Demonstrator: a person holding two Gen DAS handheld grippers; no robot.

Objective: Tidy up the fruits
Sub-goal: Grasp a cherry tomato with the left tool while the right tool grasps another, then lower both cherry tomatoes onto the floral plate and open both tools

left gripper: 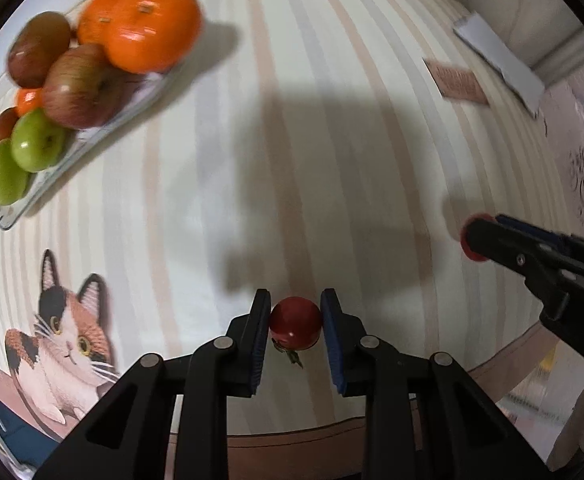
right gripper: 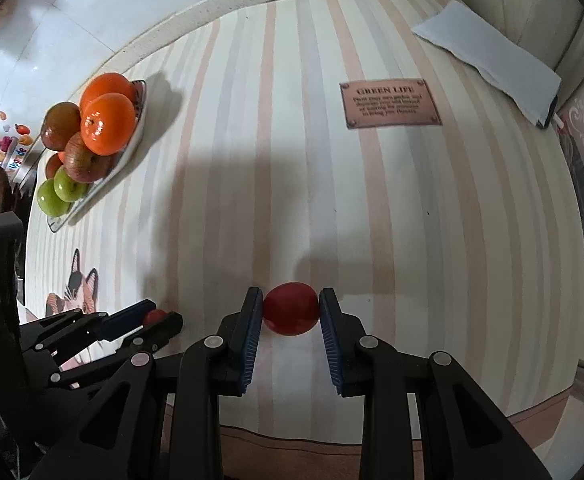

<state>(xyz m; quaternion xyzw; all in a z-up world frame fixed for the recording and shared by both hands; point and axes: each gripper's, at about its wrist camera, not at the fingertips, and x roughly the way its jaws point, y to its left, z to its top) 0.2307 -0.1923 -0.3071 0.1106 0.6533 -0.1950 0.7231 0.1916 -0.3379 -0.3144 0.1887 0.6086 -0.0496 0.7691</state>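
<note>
only from the left claw (left gripper: pixel 296 312), the tomato's (left gripper: pixel 295 322) stem shows.

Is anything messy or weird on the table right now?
Nothing is spilled or broken. The plate is piled high: oranges sit on top of apples and might roll off. Each gripper, left and right, holds a small red fruit. A folded white cloth lies in the far corner.

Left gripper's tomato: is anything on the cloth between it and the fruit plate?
Nothing visible. The left gripper holds the small red tomato, and only bare striped tablecloth lies between it and the glass plate of fruit at far left.
</note>
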